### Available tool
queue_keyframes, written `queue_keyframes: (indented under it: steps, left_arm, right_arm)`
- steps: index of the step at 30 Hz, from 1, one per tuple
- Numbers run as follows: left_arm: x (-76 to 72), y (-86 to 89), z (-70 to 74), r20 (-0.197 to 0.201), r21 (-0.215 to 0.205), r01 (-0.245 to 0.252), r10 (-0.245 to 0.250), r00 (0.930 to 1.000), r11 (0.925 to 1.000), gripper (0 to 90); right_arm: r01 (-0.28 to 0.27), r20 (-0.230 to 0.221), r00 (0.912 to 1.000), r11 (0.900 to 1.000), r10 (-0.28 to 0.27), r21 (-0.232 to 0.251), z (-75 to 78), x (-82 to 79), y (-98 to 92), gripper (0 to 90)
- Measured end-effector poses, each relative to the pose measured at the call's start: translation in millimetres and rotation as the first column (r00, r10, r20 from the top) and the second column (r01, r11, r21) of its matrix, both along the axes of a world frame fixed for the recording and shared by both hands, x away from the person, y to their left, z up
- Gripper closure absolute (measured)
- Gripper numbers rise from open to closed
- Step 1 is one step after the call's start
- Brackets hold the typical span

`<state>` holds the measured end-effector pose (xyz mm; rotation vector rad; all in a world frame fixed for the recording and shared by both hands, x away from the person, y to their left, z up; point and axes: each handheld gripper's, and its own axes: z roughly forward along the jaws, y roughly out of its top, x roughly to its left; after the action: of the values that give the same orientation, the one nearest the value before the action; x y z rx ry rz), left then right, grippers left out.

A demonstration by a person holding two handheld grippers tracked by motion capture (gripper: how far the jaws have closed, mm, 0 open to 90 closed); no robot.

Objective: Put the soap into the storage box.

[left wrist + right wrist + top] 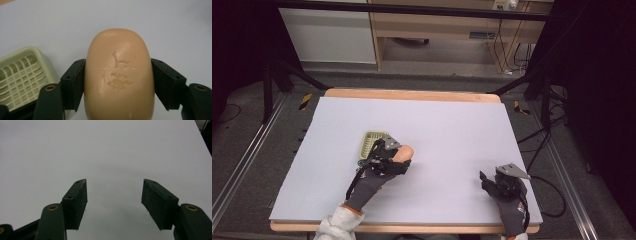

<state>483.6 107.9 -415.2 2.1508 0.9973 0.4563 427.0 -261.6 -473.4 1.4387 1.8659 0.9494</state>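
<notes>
Peach soap bar (pixel 119 80) clamped in left tongs (pixel 117 85) beside empty green slatted dish (pixel 21 72); right tongs (pixel 114 203) agape, empty.

Left gripper (pixel 398 155) reached forward just right of the green soap dish (pixel 373 141), jaws clamped on both sides of a tan soap bar (pixel 118 77) (gloved hand behind). Right gripper (pixel 113 202) well to the dish's right, jaws spread, nothing between.

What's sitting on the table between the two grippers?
Nothing: the high view shows bare white tabletop between the left gripper, holding the peach soap bar, and the right gripper.
</notes>
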Motion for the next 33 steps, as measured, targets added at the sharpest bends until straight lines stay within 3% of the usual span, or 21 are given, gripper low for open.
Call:
queue_keyframes:
  steps: [12, 19, 27, 33]
  left_arm:
    - [1.7, 32.2, 3.9, 0.007, -0.028, -0.08, 0.081, 0.9967, 0.9964, 31.6]
    - [3.2, 42.5, 7.0, 0.016, -0.025, -0.105, 0.105, 0.9943, 0.9942, 31.6]
    - [8.1, 55.3, 9.1, 0.023, -0.035, -0.147, 0.148, 0.9888, 0.9886, 31.6]
    - [15.6, 67.1, 9.7, 0.028, -0.039, -0.193, 0.194, 0.9806, 0.9804, 31.6]
  right_arm:
    - [-0.002, 0.001, 1.0, 1.0, 0.002, -0.005, 0.0, 0.0, 0.6, 37.2]
    - [-0.005, 0.004, 1.0, 1.0, 0.005, -0.009, 0.3, -0.4, 1.0, 37.2]
    - [-0.005, 0.002, 1.0, 1.0, 0.005, -0.01, 0.4, -0.3, 1.1, 37.2]
    - [-0.009, 0.004, 1.0, 1.0, 0.009, -0.009, 0.6, -0.2, 1.3, 37.2]
